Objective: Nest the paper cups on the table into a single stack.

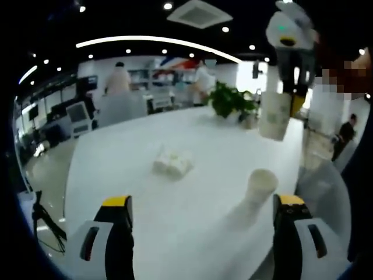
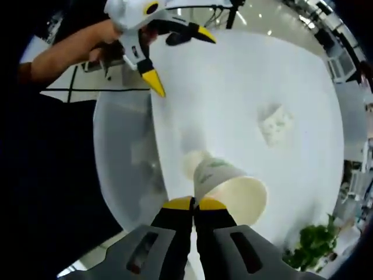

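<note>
A: Where are your cups?

B: One paper cup [image 2: 233, 189] is pinched by its rim in your right gripper [image 2: 195, 204], whose yellow-tipped jaws are clenched on it. In the left gripper view the same cup [image 1: 274, 115] hangs in the air above the far right part of the white table [image 1: 175, 221], held from above by that right gripper [image 1: 294, 87].

A: And the other one?

B: A second cup [image 1: 260, 185] stands upright near the table's right edge, mouth up. In the right gripper view it [image 2: 195, 161] sits just behind the held cup, partly hidden by it.

A: Your left gripper?

B: Your left gripper [image 1: 201, 213] is released, its jaws spread wide over the table with nothing between them. The right gripper view shows it [image 2: 175, 55] open too, at the table's edge with your hand [image 2: 108, 35] around it.

A: Anything else on the table?

B: A crumpled white wad [image 1: 173, 163] lies near the middle, and a green plant [image 1: 230, 99] stands at the far end.
</note>
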A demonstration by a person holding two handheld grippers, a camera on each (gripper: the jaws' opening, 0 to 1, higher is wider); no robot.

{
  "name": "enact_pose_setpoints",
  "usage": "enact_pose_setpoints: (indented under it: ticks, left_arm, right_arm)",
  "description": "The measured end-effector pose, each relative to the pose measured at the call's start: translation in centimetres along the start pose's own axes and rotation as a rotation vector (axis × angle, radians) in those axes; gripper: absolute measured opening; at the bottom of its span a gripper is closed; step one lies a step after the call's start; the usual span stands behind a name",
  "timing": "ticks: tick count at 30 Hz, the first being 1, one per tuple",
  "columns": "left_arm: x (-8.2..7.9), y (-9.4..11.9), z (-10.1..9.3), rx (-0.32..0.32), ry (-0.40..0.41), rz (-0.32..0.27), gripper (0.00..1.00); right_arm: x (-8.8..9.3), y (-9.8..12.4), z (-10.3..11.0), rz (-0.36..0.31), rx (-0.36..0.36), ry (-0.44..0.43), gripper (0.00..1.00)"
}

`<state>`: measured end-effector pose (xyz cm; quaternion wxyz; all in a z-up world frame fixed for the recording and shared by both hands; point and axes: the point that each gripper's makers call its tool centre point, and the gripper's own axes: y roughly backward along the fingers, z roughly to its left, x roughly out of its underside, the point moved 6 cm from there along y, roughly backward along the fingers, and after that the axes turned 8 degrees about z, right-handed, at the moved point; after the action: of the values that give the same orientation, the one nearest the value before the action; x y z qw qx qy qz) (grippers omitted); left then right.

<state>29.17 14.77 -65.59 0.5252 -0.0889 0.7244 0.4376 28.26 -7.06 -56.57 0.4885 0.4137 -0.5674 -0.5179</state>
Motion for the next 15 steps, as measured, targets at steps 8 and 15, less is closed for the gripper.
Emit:
enact_pose_setpoints:
  ticks: [8, 15]
  left_arm:
    - [0.1, -0.2, -0.5, 0.001, 0.009, -0.002, 0.99]
    - [0.1, -0.3, -0.7, -0.001, 0.019, 0.001, 0.99]
  right_arm:
    - [0.0, -2.0, 0.2, 0.023, -0.015, -0.002, 0.0]
    - [0.0, -3.5, 0.3, 0.03, -0.03, -0.01, 0.0]
